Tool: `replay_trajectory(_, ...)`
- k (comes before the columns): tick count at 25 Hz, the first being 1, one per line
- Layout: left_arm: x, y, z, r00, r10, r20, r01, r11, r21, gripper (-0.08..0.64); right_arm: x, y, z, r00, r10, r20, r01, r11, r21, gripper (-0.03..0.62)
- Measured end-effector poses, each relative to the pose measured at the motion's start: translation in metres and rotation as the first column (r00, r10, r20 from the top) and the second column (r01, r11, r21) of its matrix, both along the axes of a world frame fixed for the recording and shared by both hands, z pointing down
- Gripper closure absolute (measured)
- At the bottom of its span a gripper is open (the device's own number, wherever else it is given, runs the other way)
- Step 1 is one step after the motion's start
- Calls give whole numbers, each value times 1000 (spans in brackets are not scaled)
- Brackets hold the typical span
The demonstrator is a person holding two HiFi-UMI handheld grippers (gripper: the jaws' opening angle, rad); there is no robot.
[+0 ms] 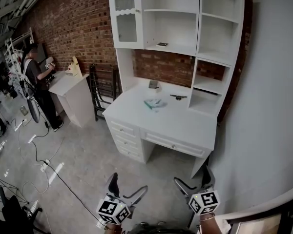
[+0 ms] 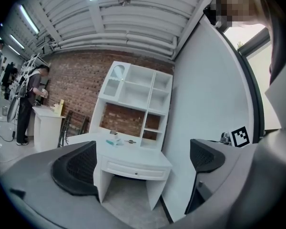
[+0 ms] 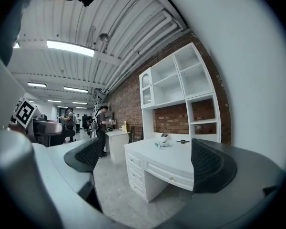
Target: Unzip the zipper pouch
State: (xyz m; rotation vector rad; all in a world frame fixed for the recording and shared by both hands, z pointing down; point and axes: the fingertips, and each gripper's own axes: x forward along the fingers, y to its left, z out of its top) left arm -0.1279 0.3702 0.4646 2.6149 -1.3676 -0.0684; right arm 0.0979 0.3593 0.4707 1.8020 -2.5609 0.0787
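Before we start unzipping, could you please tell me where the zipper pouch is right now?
In the head view the zipper pouch lies near the middle of the white desk, left of a small dark object.

The left gripper [image 2: 142, 162] holds its jaws wide apart, nothing between them. At twelve o'clock stands a white desk [image 2: 138, 155] (shelves [image 2: 138, 92] on top) with a small pouch [image 2: 113, 141] lying on it. A person [image 2: 26, 104] stands at nine o'clock.

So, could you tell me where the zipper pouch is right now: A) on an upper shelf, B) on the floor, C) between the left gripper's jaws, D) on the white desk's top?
D: the zipper pouch lies on top of the white desk.
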Motion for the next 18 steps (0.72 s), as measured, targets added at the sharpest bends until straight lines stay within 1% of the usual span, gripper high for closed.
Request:
replay_trajectory(7, 13, -4, 4, 1000, -24, 7, 24, 1000, -3, -9, 11, -8, 2, 1000, -21, 5, 21, 1000, 2, 18)
replay_trajectory(12, 25, -7, 8, 999, -36, 32, 35, 999, 15, -9, 21, -3, -4, 998, -58, 26, 56, 996, 64, 20)
replay_trajectory(15, 35, -9, 11, 999, -28, 38, 27, 1000, 16, -8, 29, 0, -6, 998, -58, 1, 57, 993, 99, 23)
replay_trajectory(18, 47, -10, 13, 999, -22, 48, 21, 1000, 23, -8, 39, -1, -1, 999, -37, -17, 38, 995, 96, 23)
